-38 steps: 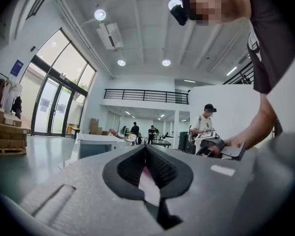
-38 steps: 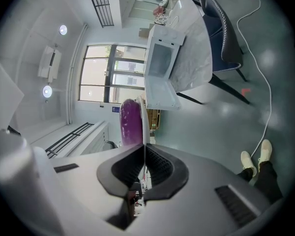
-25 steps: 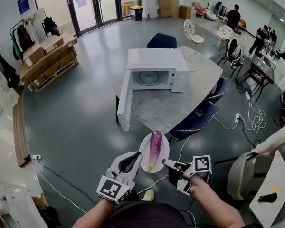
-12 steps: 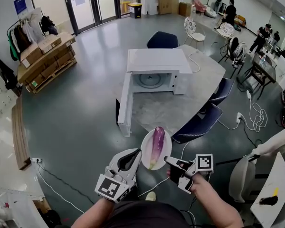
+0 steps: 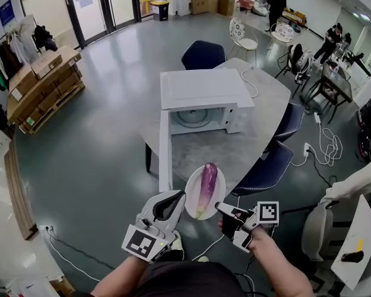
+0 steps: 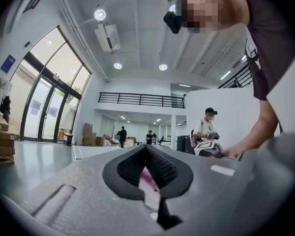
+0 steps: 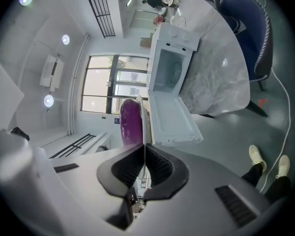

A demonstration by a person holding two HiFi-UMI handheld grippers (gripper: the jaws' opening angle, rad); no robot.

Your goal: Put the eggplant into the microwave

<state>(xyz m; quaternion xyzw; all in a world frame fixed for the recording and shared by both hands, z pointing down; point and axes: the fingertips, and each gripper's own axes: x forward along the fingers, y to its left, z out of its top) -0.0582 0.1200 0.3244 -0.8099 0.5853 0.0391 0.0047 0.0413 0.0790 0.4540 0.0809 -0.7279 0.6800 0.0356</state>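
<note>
A purple eggplant (image 5: 205,187) lies on a white plate (image 5: 193,208) that both grippers carry level in front of me. My left gripper (image 5: 181,197) is shut on the plate's left rim, my right gripper (image 5: 219,207) on its right rim. In the left gripper view the plate (image 6: 148,187) shows between the closed jaws. The right gripper view has the plate's rim (image 7: 144,124) edge-on in the jaws, beside the eggplant (image 7: 130,123). Ahead, the white microwave (image 5: 204,90) stands on a grey table (image 5: 266,101), its door (image 5: 165,156) swung open towards me, with the glass turntable inside.
Blue chairs (image 5: 267,164) (image 5: 203,54) stand at the table's right and far sides. Cables (image 5: 326,146) trail on the floor at right. Cardboard boxes on a pallet (image 5: 40,88) sit at far left. People (image 5: 274,6) stand at the back right.
Both grippers have carried the plate and eggplant forward; the table and open microwave door are now closer, with the plate near the door's front edge.
</note>
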